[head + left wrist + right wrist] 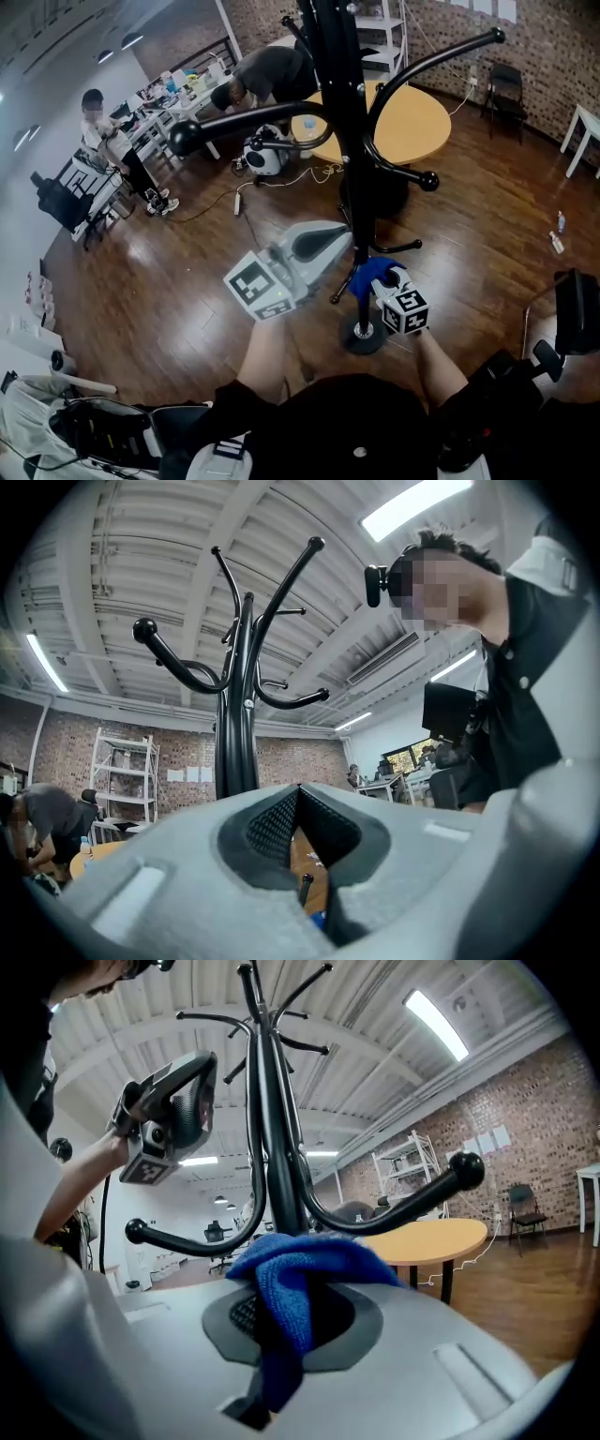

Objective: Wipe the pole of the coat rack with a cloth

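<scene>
The black coat rack pole (357, 202) rises from its round base (363, 336) on the wooden floor, with curved hooks at the top. My right gripper (373, 281) is shut on a blue cloth (372, 273) and holds it against the lower pole. In the right gripper view the blue cloth (298, 1283) bunches out of the jaws right in front of the pole (275, 1129). My left gripper (339, 246) is to the left of the pole, jaws shut and empty; its view shows the pole (238, 724) just past the tips (298, 794).
A round wooden table (412, 122) stands behind the rack. People work at desks (155, 117) at the far left, and one bends over near a white round device (265, 153). A black chair (506, 94) sits far right. Cables lie on the floor.
</scene>
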